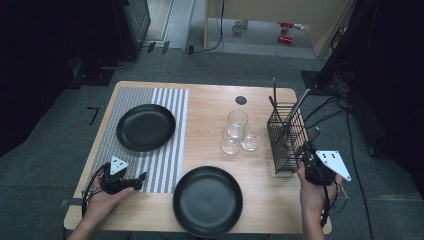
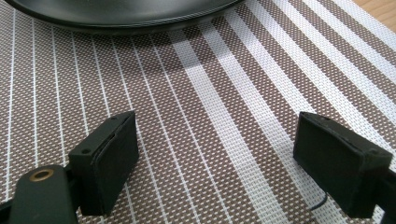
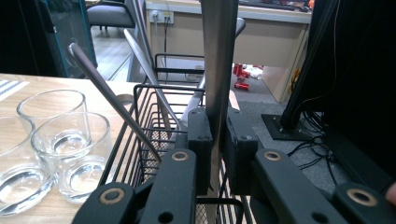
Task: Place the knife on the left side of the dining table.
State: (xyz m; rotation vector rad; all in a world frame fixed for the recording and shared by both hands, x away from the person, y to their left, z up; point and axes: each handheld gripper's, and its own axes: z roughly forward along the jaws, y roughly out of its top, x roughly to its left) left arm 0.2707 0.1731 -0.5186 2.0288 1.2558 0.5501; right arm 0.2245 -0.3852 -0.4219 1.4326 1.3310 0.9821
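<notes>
While the right gripper [image 3: 215,140] has its jaws clenched on the flat steel handle of a utensil [image 3: 218,56], that handle stands near upright at the near edge of the wire caddy [image 1: 286,142], at the right side of the bench [image 1: 210,97]. The grip sits low on the handle and the pads cover only a narrow band of smooth metal, so the piece could pivot or slide between them if lifted quickly or at an angle.

Just beyond the jaws, other utensil handles [image 3: 112,100] lean across the caddy, one slanting close past the held piece. A lift that is not straight could hook the held piece on them or on the basket wire and drag the light caddy along, or tip it.

Further left, three glasses [image 1: 236,134] stand near the caddy, close together; I cannot tell whether they touch one another. A caddy shoved sideways, or a swinging utensil end, could knock them.

The near black plate [image 1: 207,200] lies close to the bench's front edge and looks to overhang it a little; a passing forearm could nudge it off.

The left gripper [image 1: 142,176] rests on the striped placemat [image 2: 224,93] with jaws released and holding nothing, short of the far black plate [image 1: 145,127]. It poses no evident risk.
</notes>
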